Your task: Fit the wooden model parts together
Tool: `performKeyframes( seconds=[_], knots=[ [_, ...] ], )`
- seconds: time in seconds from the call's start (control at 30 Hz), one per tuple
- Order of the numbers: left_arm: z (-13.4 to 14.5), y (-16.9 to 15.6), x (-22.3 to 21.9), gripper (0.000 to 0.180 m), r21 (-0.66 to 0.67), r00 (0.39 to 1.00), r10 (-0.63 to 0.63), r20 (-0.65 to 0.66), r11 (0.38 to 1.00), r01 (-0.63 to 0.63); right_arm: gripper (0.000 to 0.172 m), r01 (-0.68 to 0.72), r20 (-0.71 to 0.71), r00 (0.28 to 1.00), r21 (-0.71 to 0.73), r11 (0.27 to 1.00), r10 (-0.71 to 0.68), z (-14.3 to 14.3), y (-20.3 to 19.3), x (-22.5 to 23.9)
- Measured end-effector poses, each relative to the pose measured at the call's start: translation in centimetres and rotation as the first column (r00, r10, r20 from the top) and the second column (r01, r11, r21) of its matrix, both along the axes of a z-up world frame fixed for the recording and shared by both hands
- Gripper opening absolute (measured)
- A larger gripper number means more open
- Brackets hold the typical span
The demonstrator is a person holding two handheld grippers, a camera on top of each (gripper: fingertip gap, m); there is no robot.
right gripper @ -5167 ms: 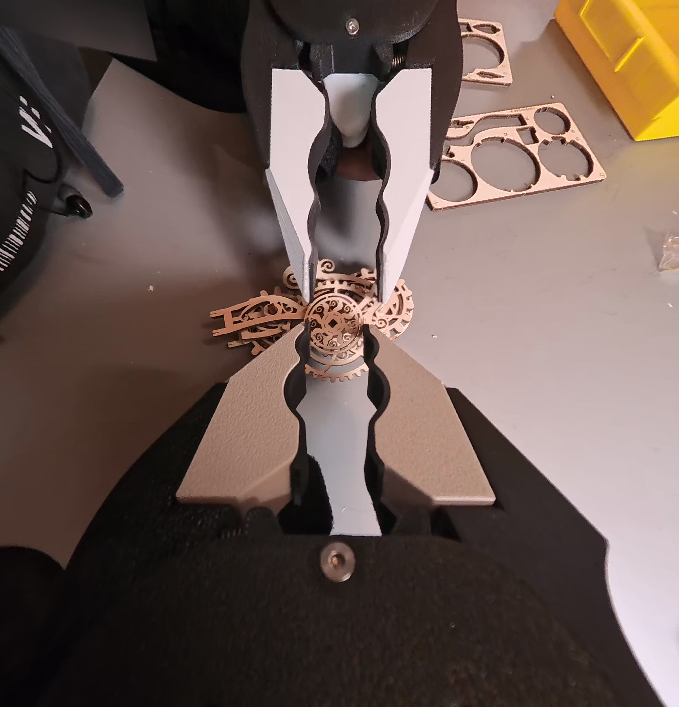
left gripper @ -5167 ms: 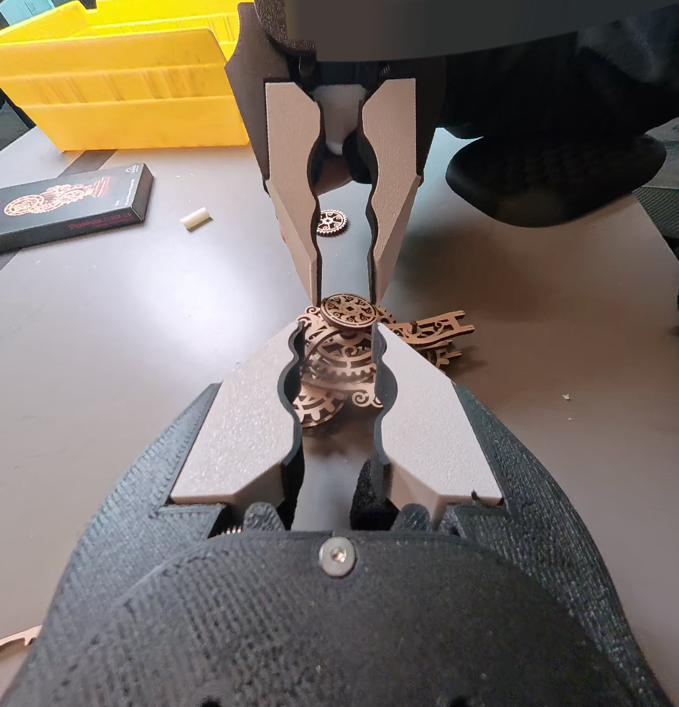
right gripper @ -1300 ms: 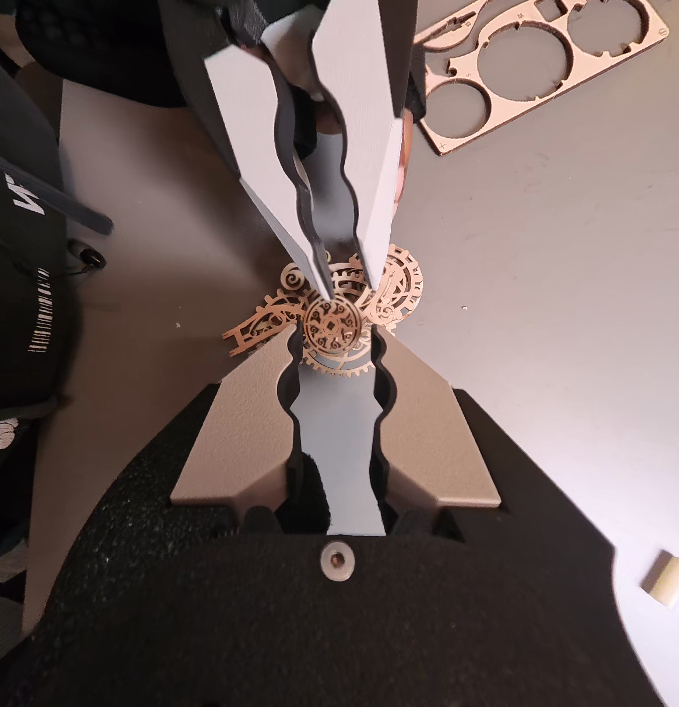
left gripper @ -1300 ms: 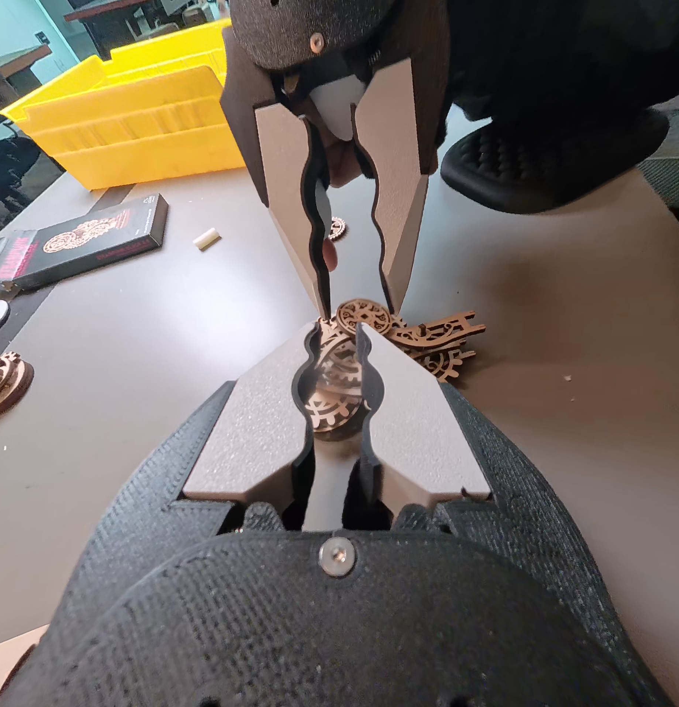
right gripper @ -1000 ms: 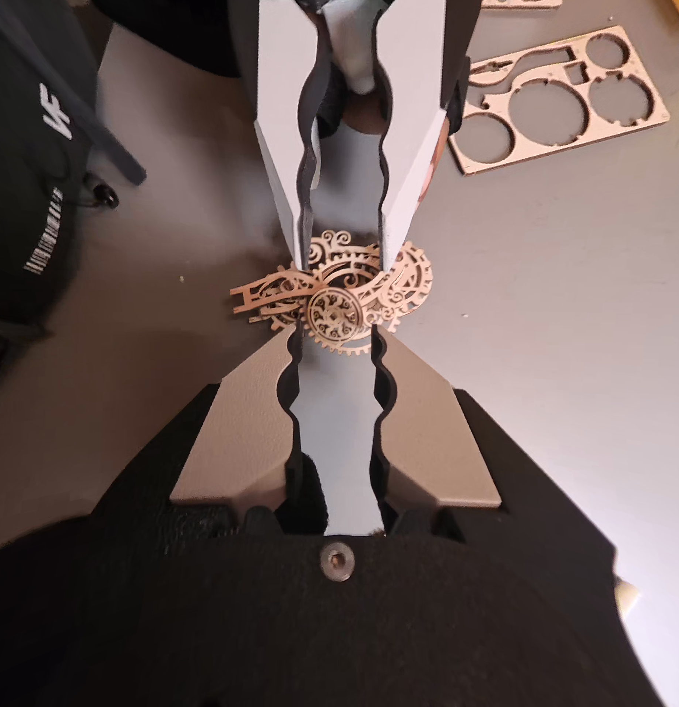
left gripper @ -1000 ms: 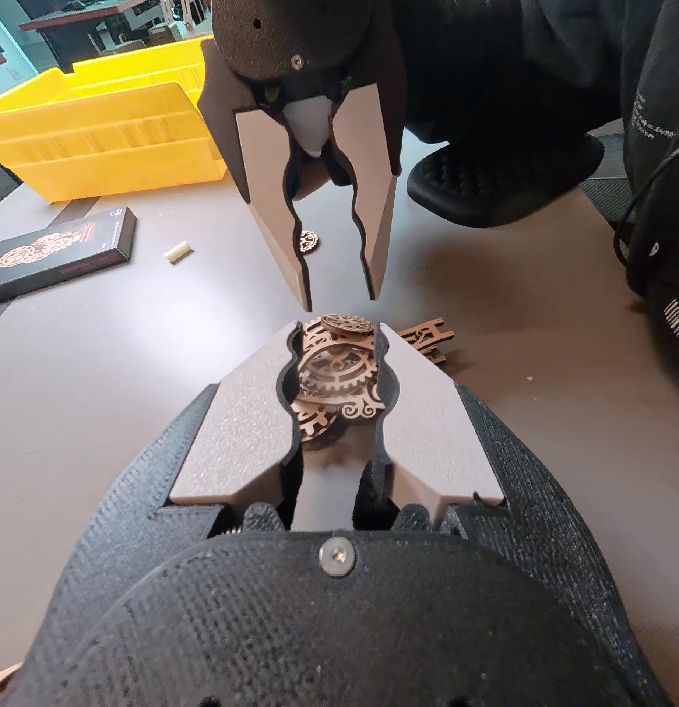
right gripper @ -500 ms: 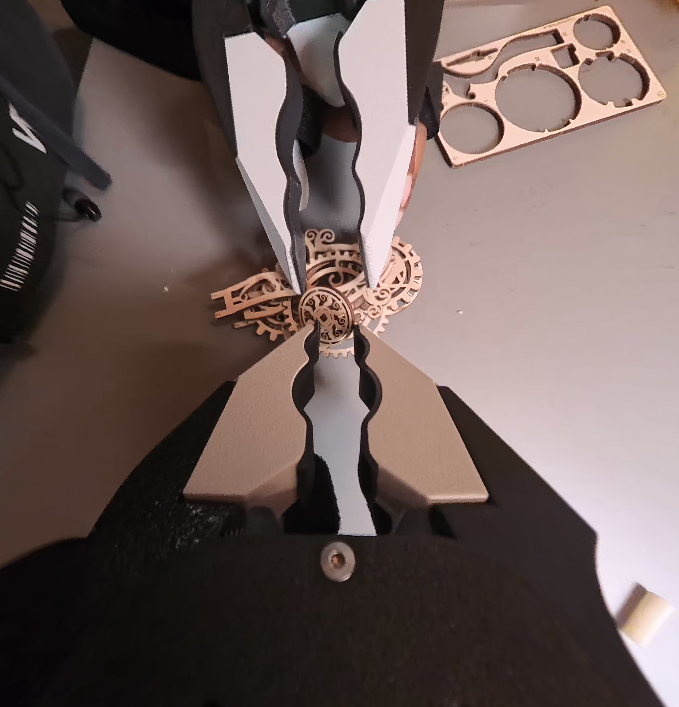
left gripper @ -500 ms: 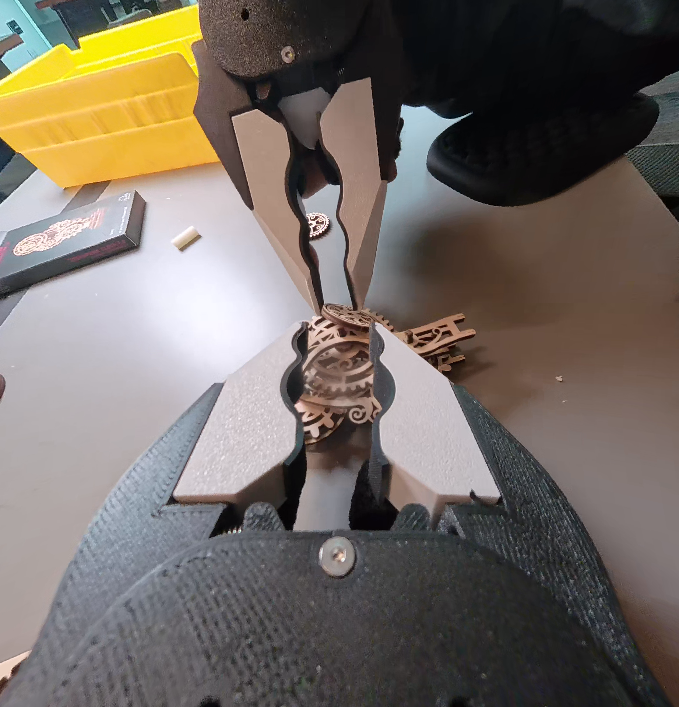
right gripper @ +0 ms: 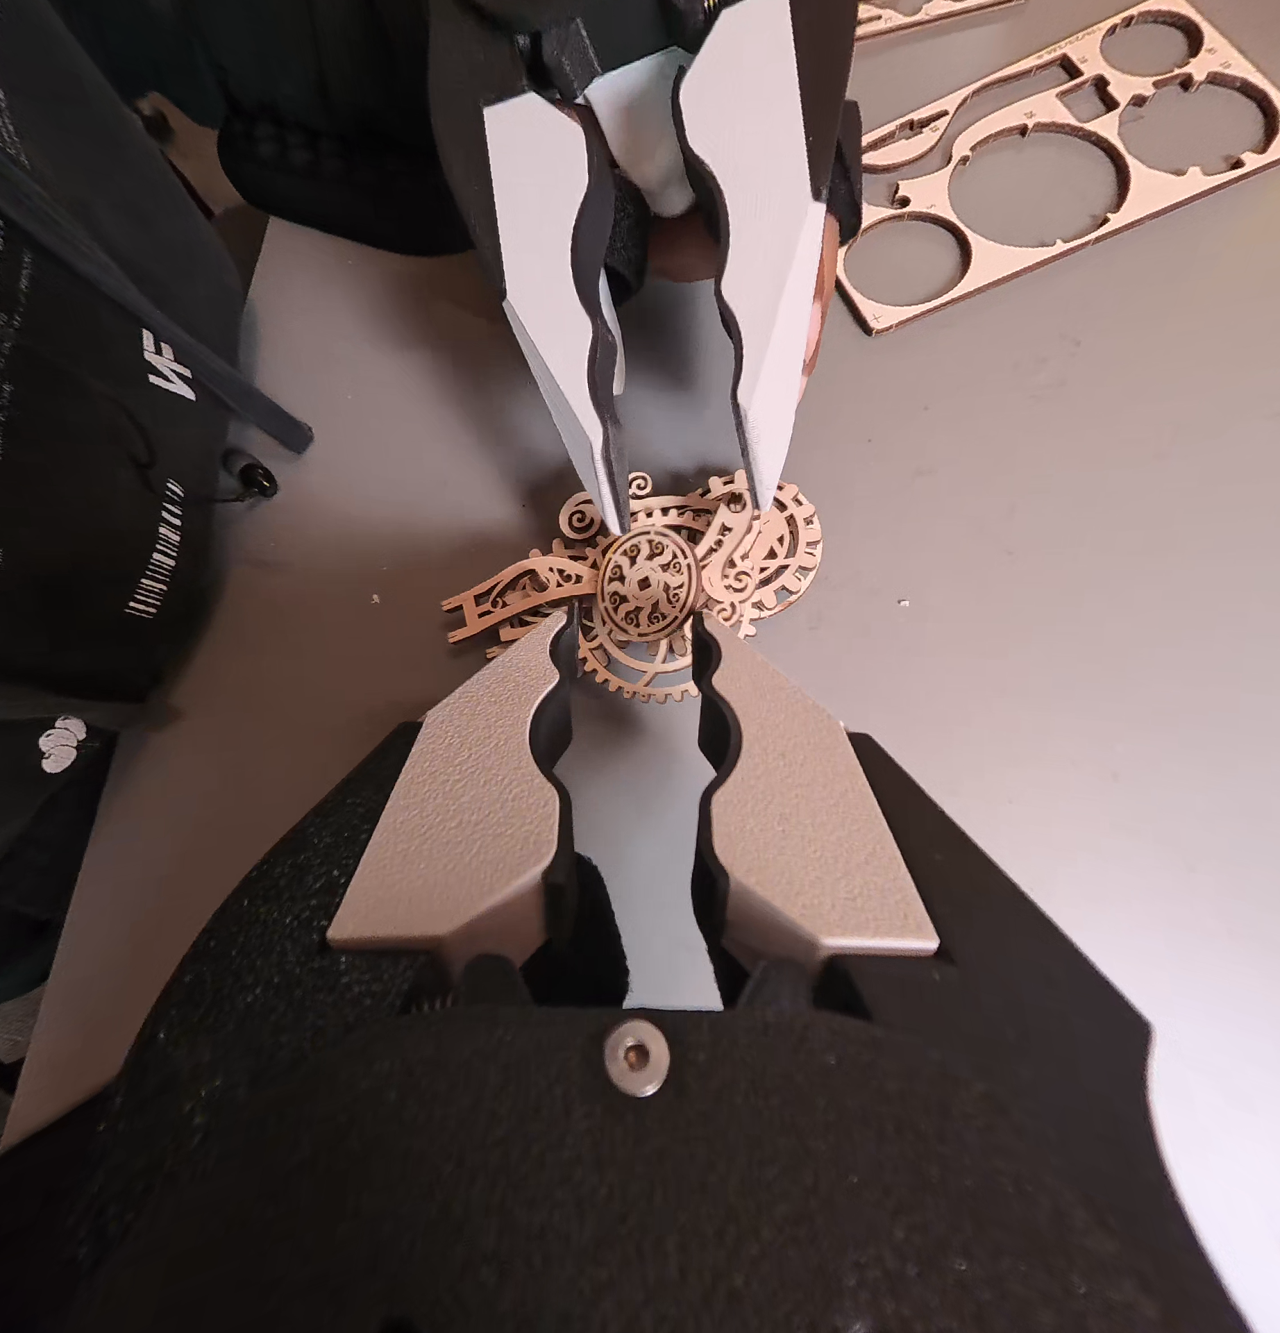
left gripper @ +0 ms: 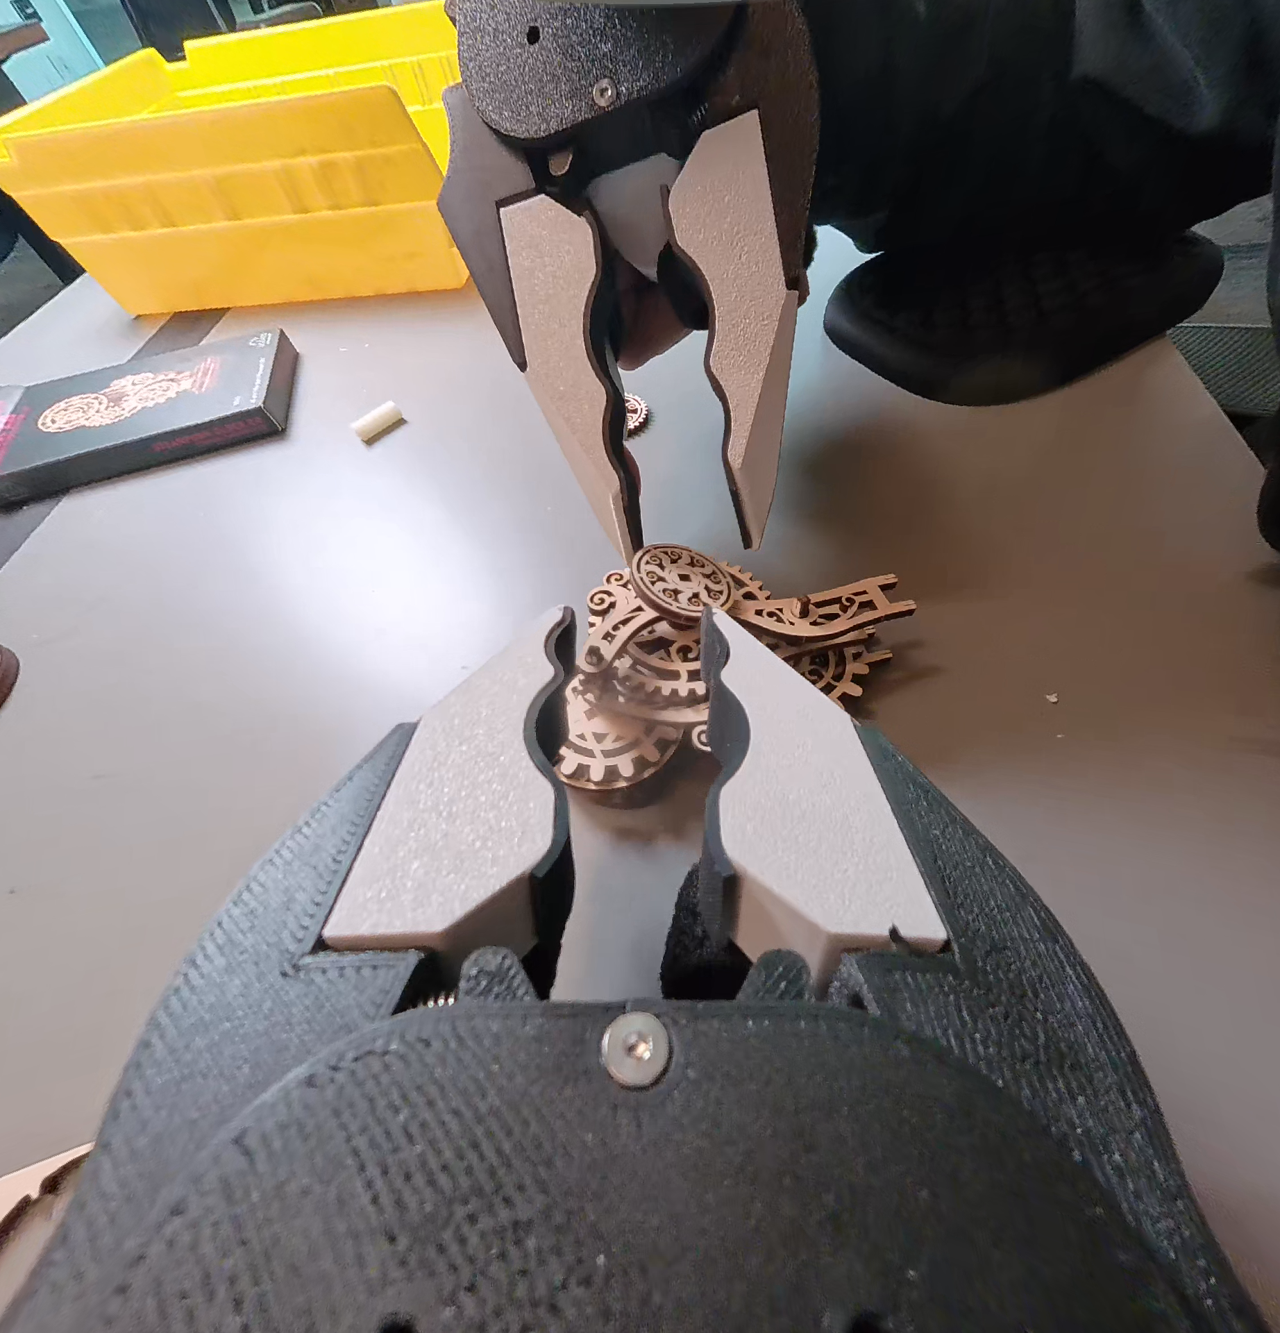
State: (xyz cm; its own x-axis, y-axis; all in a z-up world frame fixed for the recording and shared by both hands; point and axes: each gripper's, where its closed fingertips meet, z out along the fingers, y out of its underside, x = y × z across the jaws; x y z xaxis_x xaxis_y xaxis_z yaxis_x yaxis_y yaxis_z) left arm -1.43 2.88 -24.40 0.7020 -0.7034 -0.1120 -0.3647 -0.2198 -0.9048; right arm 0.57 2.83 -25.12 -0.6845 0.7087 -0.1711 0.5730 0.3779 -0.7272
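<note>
The wooden gear model [left gripper: 644, 692] lies on the grey table, with a round fretwork disc [left gripper: 684, 586] on top. My left gripper [left gripper: 636, 624] is open. Its fingers straddle the model's near gears, and a dark gap shows at the left pad. My right gripper [left gripper: 691, 544] comes in from the far side, open, with its tips just above the disc. One tip is at the disc's rim and the other is clear of it. In the right wrist view the disc [right gripper: 648, 586] sits just beyond my right gripper [right gripper: 633, 635], and the left gripper [right gripper: 686, 508] is over the model [right gripper: 767, 562].
Yellow bins [left gripper: 226, 180] stand at the back left. A black box [left gripper: 132, 411], a white peg [left gripper: 377, 425] and a small loose gear [left gripper: 641, 415] lie on the table. Punched-out wooden sheets [right gripper: 1055, 166] lie to the right. Dark clothing [right gripper: 82, 433] and a chair seat [left gripper: 1019, 310] border the table. Left and right tips are no more than a few centimetres apart. Left tips and right tips are each some 20 cm from the white peg [left gripper: 377, 425].
Both grippers' fingers stand wider apart than half a second ago, the right one clearly so at the disc. The model stays in place on the table. Both views have rolled a little.
</note>
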Motion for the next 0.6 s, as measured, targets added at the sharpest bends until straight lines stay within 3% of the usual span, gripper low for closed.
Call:
performKeyframes(
  seconds=[0.6],
  knots=[
    [-0.18,0.03,0.14,0.031,-0.005,1.0,0.0,-0.002,1.0,0.0,0.032,-0.003,-0.009,1.0,0.032,0.999,0.004,-0.37,0.14,-0.11]
  ],
)
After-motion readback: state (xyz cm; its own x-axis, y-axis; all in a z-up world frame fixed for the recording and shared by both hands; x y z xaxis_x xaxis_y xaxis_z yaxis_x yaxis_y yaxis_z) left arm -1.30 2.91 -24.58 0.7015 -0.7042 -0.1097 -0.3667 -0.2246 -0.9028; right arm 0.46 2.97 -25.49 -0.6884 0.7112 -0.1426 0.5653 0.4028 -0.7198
